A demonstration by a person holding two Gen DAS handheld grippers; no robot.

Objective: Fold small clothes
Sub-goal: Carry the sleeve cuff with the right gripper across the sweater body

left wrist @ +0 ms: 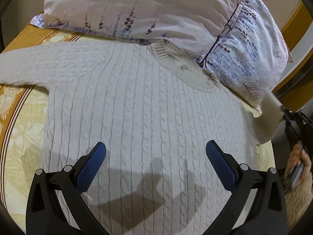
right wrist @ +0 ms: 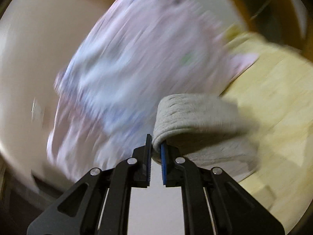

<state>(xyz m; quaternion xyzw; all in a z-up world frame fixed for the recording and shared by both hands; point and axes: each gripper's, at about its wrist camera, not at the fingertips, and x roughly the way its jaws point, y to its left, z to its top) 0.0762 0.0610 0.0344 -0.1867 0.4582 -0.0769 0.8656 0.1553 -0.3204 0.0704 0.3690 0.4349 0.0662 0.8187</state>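
A: Sweater [left wrist: 140, 105]: it is laid front-up and flat on the bed [left wrist: 21, 137], presumably so fold lines can be set. Nearest, the left gripper [left wrist: 156, 163] is held spread wide above the lower body panel, nothing between its fingers.

B: And the right gripper [right wrist: 156, 151]?

A: It is pressed together on the cuff of the right sleeve [right wrist: 195, 115], which is lifted off the bed, judged ready to be carried across the chest. That view is heavily blurred.

B: Farther off?

A: The collar [left wrist: 176, 58] is rested against a floral pillow [left wrist: 148, 9] at the bed's head; the left sleeve [left wrist: 25, 66] is stretched outward, not yet folded.
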